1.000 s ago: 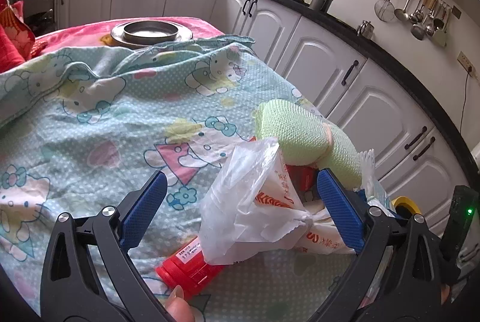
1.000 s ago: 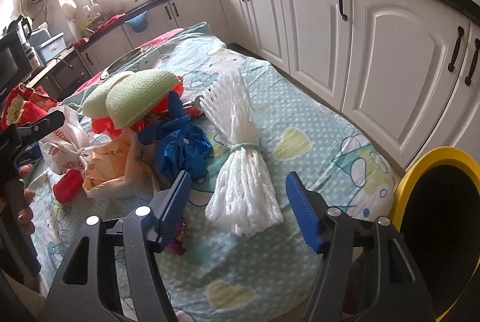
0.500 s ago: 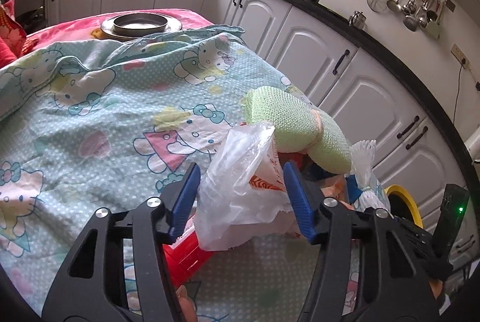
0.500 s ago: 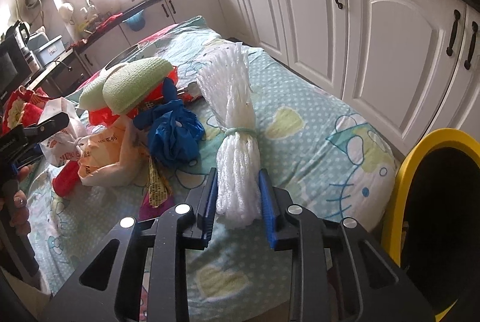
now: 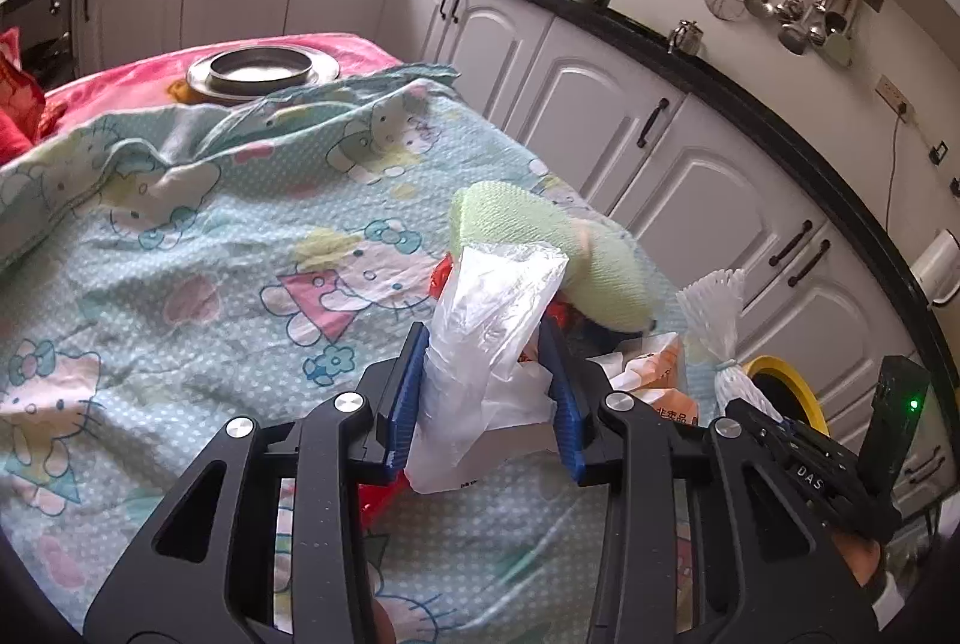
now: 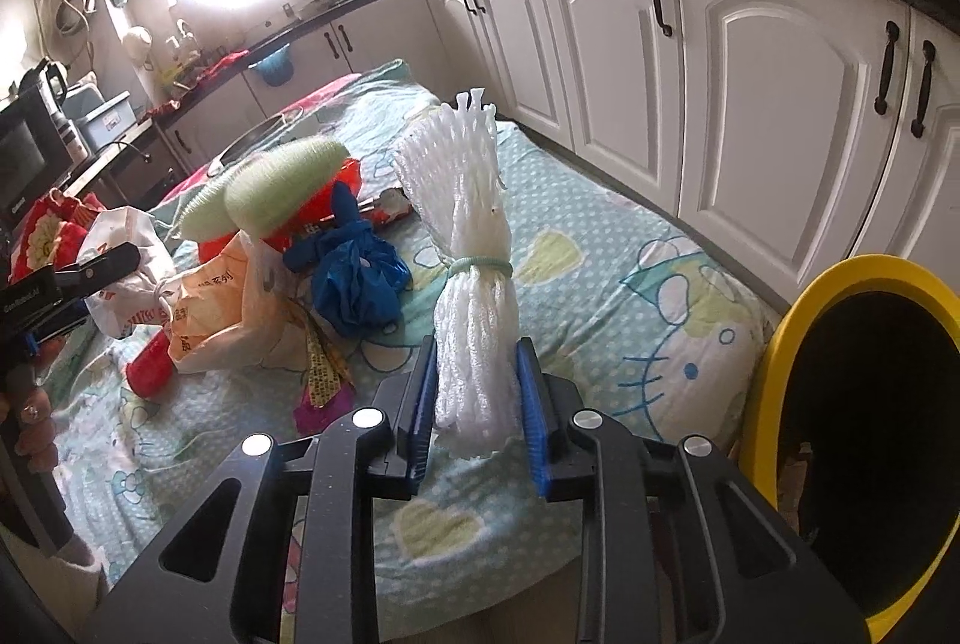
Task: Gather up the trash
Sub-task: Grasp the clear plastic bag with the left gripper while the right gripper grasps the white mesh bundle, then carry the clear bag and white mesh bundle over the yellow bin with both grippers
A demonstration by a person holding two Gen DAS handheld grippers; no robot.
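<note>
My left gripper is closing its jaws on a crumpled white plastic bag, and both blue pads press its sides just above the cartoon-print cloth. My right gripper is shut on the lower end of a white foam net bundle tied with a green band, held upright. More trash lies between them: green foam sleeves, a blue plastic bag, an orange-and-white bag and a red wrapper.
A yellow-rimmed bin stands at the table's right end, below the cloth's edge. White cabinets run close along the far side. A metal basin sits on the red cloth at the far end.
Both grippers have closed from wide open, the left around the white plastic bag, the right around the foam net bundle. Both items now sit slightly raised between the pads.
</note>
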